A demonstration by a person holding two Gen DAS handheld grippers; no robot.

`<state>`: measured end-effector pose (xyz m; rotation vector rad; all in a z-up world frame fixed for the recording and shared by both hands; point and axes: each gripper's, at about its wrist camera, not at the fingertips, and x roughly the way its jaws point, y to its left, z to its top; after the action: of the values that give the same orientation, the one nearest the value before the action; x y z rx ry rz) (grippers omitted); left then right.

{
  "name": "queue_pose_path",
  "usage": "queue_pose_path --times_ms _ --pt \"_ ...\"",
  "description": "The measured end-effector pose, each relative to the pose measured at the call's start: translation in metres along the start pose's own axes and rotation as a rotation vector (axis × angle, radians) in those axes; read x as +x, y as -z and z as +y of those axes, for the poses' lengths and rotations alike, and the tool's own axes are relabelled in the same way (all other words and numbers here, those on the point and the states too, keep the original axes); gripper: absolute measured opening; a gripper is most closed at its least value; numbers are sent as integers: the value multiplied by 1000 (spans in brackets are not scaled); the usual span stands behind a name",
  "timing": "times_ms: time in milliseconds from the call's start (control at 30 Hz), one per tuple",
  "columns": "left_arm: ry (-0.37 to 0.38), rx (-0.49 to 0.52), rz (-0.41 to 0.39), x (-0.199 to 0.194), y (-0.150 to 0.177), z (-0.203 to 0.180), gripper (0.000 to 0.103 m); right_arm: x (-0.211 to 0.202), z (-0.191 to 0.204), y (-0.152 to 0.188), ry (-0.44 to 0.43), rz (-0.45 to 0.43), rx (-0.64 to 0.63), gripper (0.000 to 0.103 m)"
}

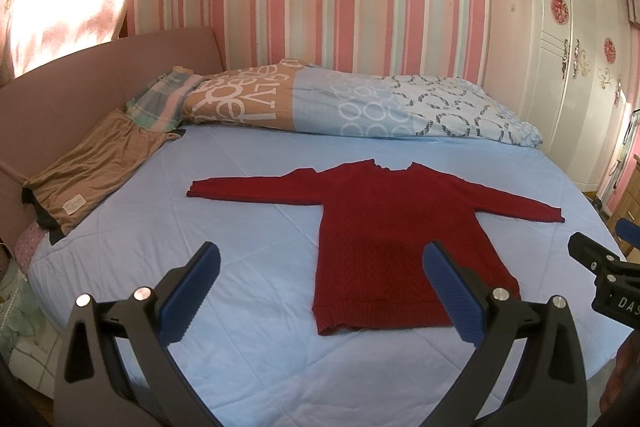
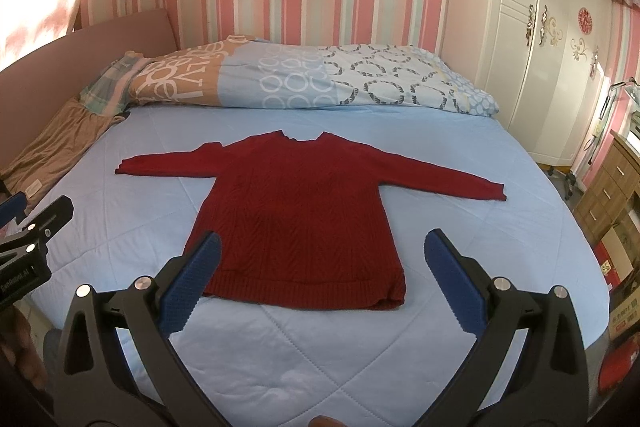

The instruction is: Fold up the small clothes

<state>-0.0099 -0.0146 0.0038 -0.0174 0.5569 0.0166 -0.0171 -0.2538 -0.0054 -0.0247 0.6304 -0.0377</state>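
Observation:
A dark red knitted sweater (image 1: 384, 227) lies flat on the light blue bed (image 1: 240, 195), hem toward me and both sleeves spread out; it also shows in the right wrist view (image 2: 304, 215). My left gripper (image 1: 324, 263) is open and empty, held above the bed near the hem's left side. My right gripper (image 2: 324, 255) is open and empty, held above the hem. The right gripper shows at the right edge of the left wrist view (image 1: 600, 267), and the left gripper at the left edge of the right wrist view (image 2: 32, 231).
A rolled patterned duvet (image 1: 360, 103) lies along the far side of the bed. A brown garment (image 1: 92, 171) lies at the left by the pink headboard (image 1: 100, 75). A white wardrobe (image 1: 560, 47) stands at the right, wooden drawers (image 2: 612, 195) beside it.

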Motion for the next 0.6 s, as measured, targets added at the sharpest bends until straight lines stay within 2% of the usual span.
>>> queue_pose_path --times_ms 600 --pt "-3 3 -3 1 -1 2 102 0 0 -1 2 -1 -1 100"
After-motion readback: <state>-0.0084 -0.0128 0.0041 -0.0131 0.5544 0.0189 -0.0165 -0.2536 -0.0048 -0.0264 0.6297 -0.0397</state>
